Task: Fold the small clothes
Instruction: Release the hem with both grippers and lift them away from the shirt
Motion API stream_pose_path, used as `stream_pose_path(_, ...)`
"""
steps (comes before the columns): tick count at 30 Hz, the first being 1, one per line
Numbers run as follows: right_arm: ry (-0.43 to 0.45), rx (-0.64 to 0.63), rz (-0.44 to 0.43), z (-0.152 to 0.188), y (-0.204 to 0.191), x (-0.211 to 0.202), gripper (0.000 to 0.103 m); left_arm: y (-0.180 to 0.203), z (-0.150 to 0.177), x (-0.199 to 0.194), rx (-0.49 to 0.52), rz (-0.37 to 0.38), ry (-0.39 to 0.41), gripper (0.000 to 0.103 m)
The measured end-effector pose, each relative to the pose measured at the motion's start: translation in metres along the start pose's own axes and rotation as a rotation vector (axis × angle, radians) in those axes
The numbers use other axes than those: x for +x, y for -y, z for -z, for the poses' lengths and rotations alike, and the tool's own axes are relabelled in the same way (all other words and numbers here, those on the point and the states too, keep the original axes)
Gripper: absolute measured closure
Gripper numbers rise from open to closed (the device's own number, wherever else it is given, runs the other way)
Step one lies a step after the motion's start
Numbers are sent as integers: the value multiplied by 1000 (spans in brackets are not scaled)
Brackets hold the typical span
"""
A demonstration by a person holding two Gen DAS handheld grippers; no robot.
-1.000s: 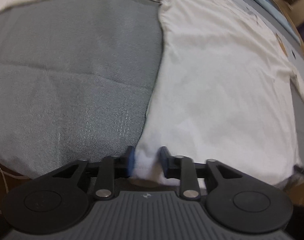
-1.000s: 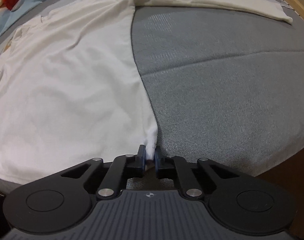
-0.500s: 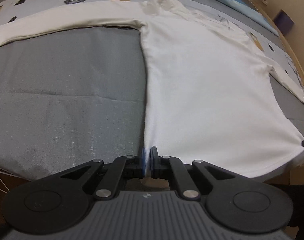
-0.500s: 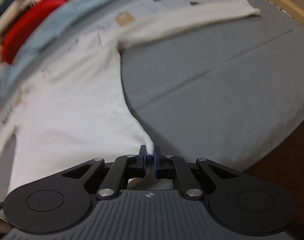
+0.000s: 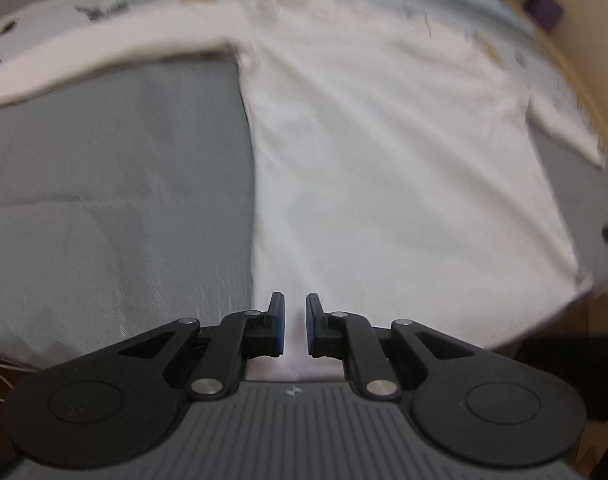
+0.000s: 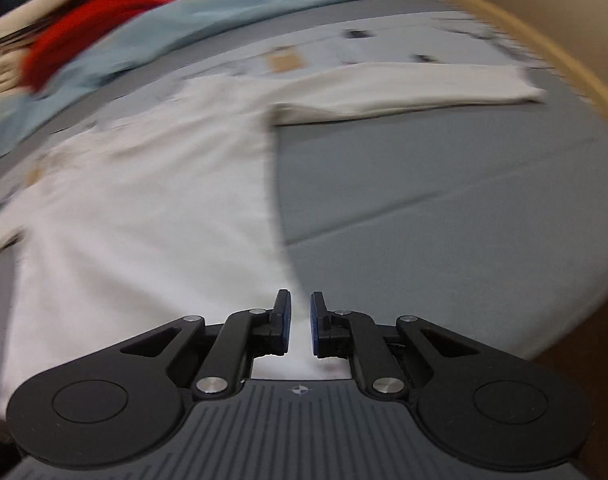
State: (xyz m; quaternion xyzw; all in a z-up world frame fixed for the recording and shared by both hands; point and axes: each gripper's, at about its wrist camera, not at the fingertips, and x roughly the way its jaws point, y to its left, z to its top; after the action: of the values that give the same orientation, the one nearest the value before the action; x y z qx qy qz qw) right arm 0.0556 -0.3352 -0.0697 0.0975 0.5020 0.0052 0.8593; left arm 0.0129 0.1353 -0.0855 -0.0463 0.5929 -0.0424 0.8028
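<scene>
Two claws hang over one white shirt (image 5: 404, 184) lying flat on the grey bed (image 5: 115, 200), sleeves out. The left claw (image 5: 295, 322) and right claw (image 6: 299, 322) have just been opening, and shirt hem shows between their pads, unpinched. It looks soft, light and floppy; grab its corners. No words readable.

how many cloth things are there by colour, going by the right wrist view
white long-sleeved shirt: 1
light blue cloth: 1
red cloth: 1
grey bed cover: 1
total: 4
</scene>
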Motion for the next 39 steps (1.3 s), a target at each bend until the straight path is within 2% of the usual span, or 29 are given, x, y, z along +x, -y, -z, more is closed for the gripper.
stream_pose_path(2,-156,-37,17,16,-5,23,88,7,6,21,57,-75,-105,92)
stream_pose_path(4,-296,-35,81,31,-5,47,88,12,8,28,88,-108,-129,92)
stream_pose_path(6,-276,-27,81,30,-5,48,88,14,5,16,84,-87,-65,92)
stream_pose_path(8,-255,-49,82,24,-9,49,87,12,1,7,60,-33,-9,87)
stream_pose_path(9,-264,-53,92,24,-9,52,87,12,0,11,53,-34,-30,85)
stream_pose_path(11,-258,-45,93,27,-9,51,87,13,3,30,76,-107,-132,86)
stream_pose_path(12,-237,-37,79,20,-6,49,87,13,4,31,84,-119,-131,86)
stream_pose_path(13,-200,-28,57,17,-9,43,87,14,0,24,80,-109,-86,86)
stream_pose_path(16,-39,-36,-10,4,-19,19,87,12,-13,-13,40,-59,119,82)
stream_pose_path(17,18,-43,-27,-1,-22,11,87,8,-17,-24,23,-63,186,75)
stream_pose_path(19,105,-49,-50,-8,-27,2,87,-1,-25,-39,-16,-107,312,65)
stream_pose_path(25,249,-41,-34,-29,-48,-4,87,-39,-60,-66,-72,-214,552,64)
stream_pose_path(28,318,-81,-28,-43,-63,-21,87,-72,-89,-62,-139,-212,584,65)
stream_pose_path(30,366,-104,-55,-58,-75,-38,87,-100,-103,-59,-164,-220,602,73)
stream_pose_path(31,392,-117,-76,-67,-83,-44,88,-114,-108,-58,-169,-240,620,83)
stream_pose_path(32,419,-140,-93,-77,-91,-48,94,-127,-104,-61,-171,-256,633,89)
stream_pose_path(33,444,-166,-106,-87,-99,-50,103,-144,-108,-57,-180,-269,645,89)
stream_pose_path(36,507,-230,-138,-117,-127,-49,103,-198,-115,-43,-272,-299,657,90)
stream_pose_path(39,491,-261,-196,-148,-152,-24,102,-249,-107,-39,-392,-332,664,90)
